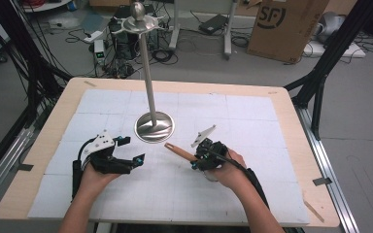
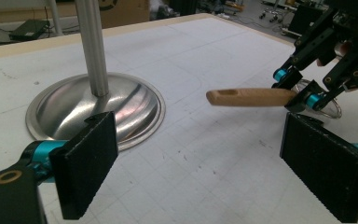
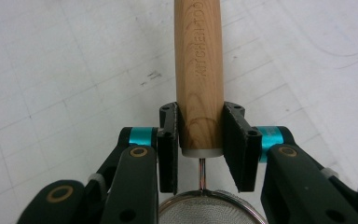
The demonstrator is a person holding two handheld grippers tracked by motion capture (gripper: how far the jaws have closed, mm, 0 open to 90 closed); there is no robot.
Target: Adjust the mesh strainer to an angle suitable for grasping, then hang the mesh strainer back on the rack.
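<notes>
Worktop (image 1: 252, 194) carries a tall metal stand (image 1: 154, 127) whose round base sits just ahead of both hands, so a careless swing of the strainer (image 3: 213, 211) could knock its thin pole. Left tongs (image 1: 137, 160) hang released and empty near that base. Right tongs (image 3: 199, 148) are clenched on the strainer's wooden handle (image 3: 199, 70) at its very end by the mesh, held above the worktop; such an end grip may let it pivot or slip.
</notes>
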